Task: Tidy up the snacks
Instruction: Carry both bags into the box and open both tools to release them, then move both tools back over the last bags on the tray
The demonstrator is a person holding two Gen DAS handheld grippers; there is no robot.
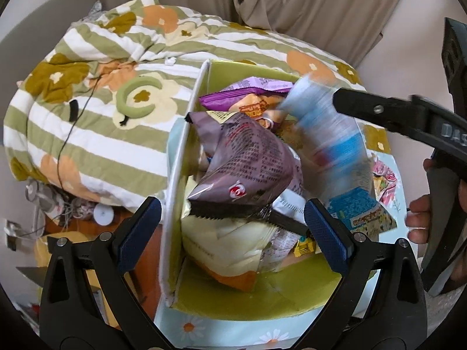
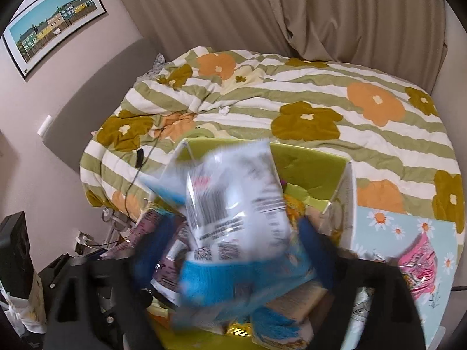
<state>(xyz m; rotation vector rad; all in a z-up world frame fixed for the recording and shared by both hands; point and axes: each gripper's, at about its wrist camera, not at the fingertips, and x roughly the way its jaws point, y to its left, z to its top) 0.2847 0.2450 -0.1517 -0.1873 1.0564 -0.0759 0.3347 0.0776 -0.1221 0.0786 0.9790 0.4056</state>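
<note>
A desk (image 1: 221,332) under a pale blue daisy-print cloth carries a green-lined cardboard box (image 1: 178,157) heaped with snack packets; right of the box, a pink packet (image 2: 417,259) lies flat on the cloth. Beyond the desk's far edge stands a bed (image 2: 292,110) under a striped, flowered quilt

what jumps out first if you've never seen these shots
A green box crammed with snack bags sits front and centre, a mauve bag on top between the open left gripper fingers. A blurred blue-and-white bag fills the right wrist view, with a flowered striped quilt behind.
</note>
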